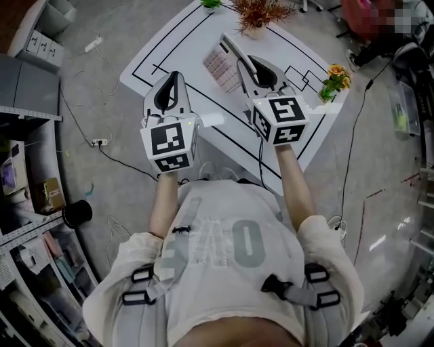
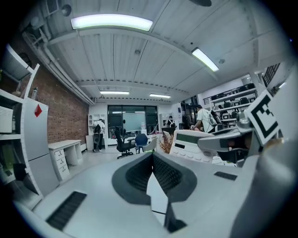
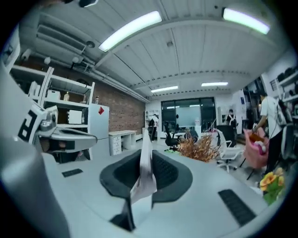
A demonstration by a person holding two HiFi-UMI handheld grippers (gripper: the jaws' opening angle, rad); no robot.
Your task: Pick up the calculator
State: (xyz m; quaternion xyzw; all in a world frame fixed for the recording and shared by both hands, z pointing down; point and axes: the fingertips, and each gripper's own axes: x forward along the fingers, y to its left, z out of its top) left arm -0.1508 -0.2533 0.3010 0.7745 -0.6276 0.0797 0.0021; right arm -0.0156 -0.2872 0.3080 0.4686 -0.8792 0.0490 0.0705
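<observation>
Calculator (image 1: 218,68) is in the air, clear of the white table (image 1: 169,41) with its black lines, and it's your right tool (image 1: 230,46) that has it. Look along that tool's own jaws in the right gripper view: they're nearly closed, pinching the calculator edge-on, so all you get there is a thin pale sliver standing up between the dark pads (image 3: 167,174). In the head view the keypad faces up and to the left, just beside the long upper jaw, hanging above the middle of the table.

Your left tool (image 1: 174,76) is raised too, level with the right one and a little to its left, the two well apart. Its jaws are together at the tips with nothing between them, only a pale wedge of background showing lower down in the gap. From the left gripper view you can see across to the calculator's face, display strip at the top and rows of keys below, with the right tool's jaw lying across its right side.

Both marker cubes (image 1: 169,144) sit close in front of your chest in the head view, forearms reaching out under them.

On the table beyond the calculator stands a dried brown plant (image 1: 258,13). Yellow flowers (image 1: 336,78) sit at the table's right edge, near your right tool. A bit of green plant (image 1: 211,3) shows at the far edge.
</observation>
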